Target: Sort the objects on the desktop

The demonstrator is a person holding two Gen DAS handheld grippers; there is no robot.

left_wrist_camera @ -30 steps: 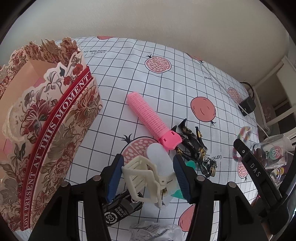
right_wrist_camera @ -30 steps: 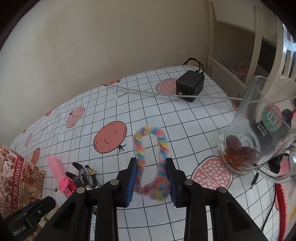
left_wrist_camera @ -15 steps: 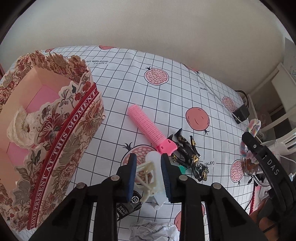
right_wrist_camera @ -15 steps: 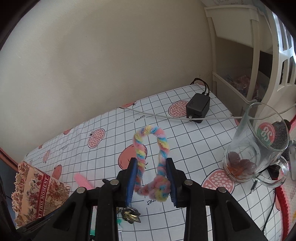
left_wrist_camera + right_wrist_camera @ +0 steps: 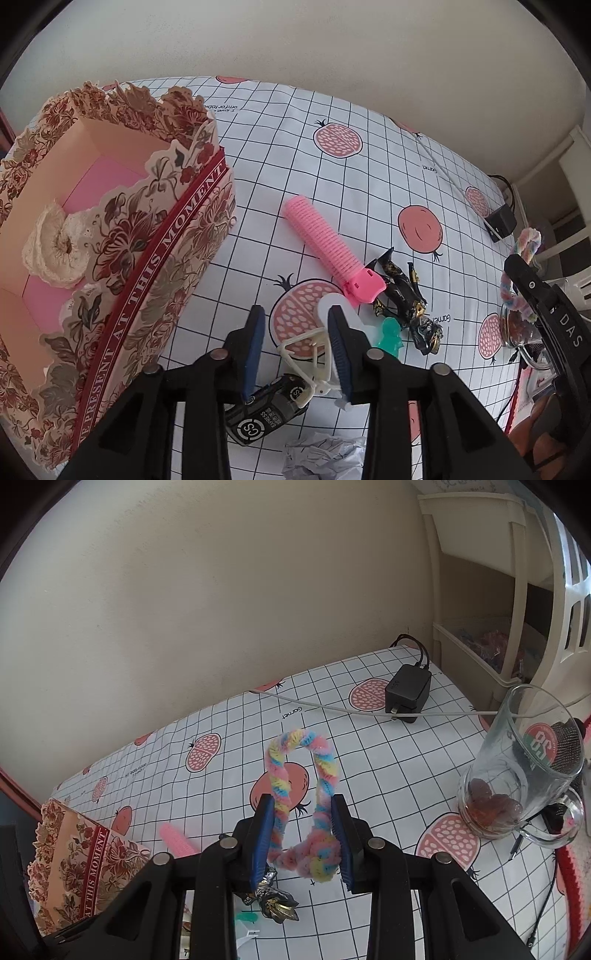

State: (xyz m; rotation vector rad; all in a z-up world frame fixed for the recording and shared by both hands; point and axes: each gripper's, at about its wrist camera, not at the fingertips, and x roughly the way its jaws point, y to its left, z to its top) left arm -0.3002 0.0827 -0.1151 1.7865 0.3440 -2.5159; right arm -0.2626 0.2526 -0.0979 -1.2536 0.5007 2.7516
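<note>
My left gripper (image 5: pixel 295 345) is open, raised above the table. The cream hair claw clip (image 5: pixel 308 360) lies below it by the right finger, with nothing between the pads. My right gripper (image 5: pixel 303 834) is shut on a pastel rainbow fuzzy hair loop (image 5: pixel 303 775) and holds it in the air; the loop also shows at the right edge of the left wrist view (image 5: pixel 526 247). A floral gift box (image 5: pixel 110 240) stands at the left with a cream lace scrunchie (image 5: pixel 53 251) inside. A pink hair roller (image 5: pixel 328 247) lies on the checked tablecloth.
Black-and-gold wrappers (image 5: pixel 406 295), a small green item (image 5: pixel 389 334), a black sachet (image 5: pixel 266 413) and crumpled paper (image 5: pixel 325 454) lie near the left gripper. A glass mug (image 5: pixel 524 771), a black charger (image 5: pixel 408 692) and its white cable (image 5: pixel 332 707) sit at the right.
My left gripper had closed on the claw clip half a second ago; now its jaws stand open and it has risen, the clip below. My right gripper has lifted the fuzzy loop higher.
</note>
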